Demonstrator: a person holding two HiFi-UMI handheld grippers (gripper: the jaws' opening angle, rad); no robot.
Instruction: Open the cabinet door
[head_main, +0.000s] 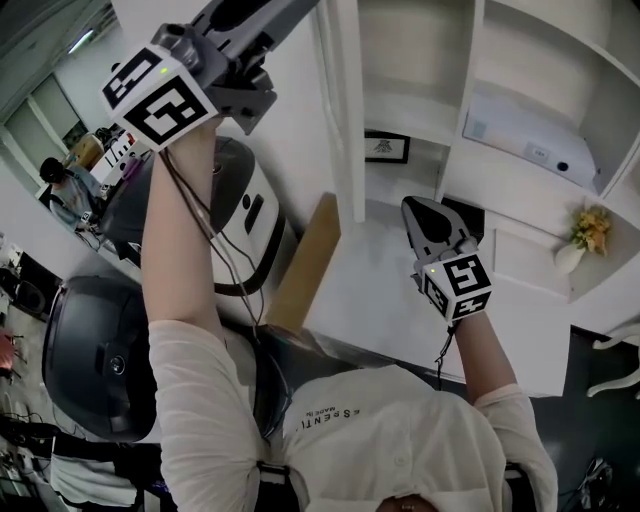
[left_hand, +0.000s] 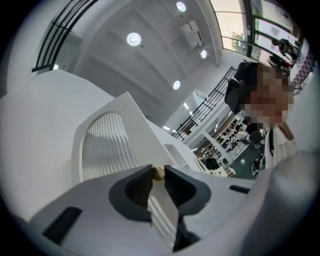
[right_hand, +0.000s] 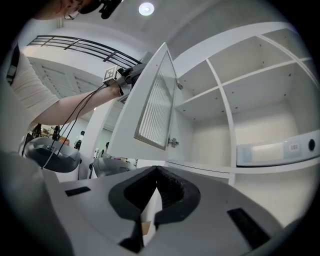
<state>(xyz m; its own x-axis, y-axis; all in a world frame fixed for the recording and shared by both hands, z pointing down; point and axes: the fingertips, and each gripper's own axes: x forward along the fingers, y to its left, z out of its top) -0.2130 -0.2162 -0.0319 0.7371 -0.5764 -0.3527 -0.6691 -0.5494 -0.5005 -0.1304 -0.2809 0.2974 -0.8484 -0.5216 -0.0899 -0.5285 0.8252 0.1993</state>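
Shows the cabinet door (right_hand: 155, 105) swung wide out from the cabinet (right_hand: 223, 100), inside exposed; pinches the door's small knob (left_hand: 158, 172) in the left gripper (left_hand: 158, 176); holds the right gripper (right_hand: 156, 169) pressed together, empty, before the cabinet; looks essentially done, only release remaining.

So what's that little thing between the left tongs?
A small round knob on the door. The left tongs are pinching it from both sides. It shows in the left gripper view.
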